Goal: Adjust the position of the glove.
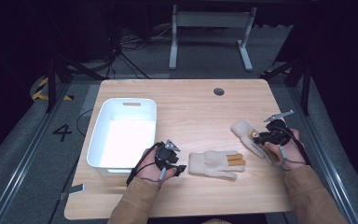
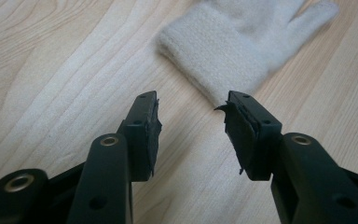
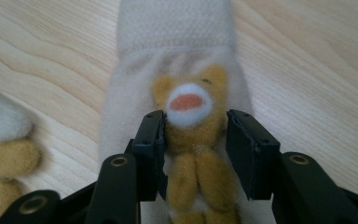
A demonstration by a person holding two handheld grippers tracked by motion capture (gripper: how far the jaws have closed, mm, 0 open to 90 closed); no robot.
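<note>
Your right gripper (image 1: 261, 136) sits over the glove on the right (image 1: 248, 133), its jaws parted around the tan bear patch (image 3: 193, 116) on the glove's back; the inner faces look close to the plush on both sides, but whether they press it you cannot tell from here. That glove lies flat near the table's (image 1: 191, 105) right edge, cuff pointing away from you. Your left gripper (image 1: 181, 169) rests low with its jaws apart and nothing between them, aimed at the cuff of the second glove (image 1: 216, 164), which lies just ahead of the tips and apart from them, fingers toward the right. The white bin (image 1: 123, 135) stands just left of your left hand, near the left edge. Bare wood opens beyond both gloves toward the far side.
</note>
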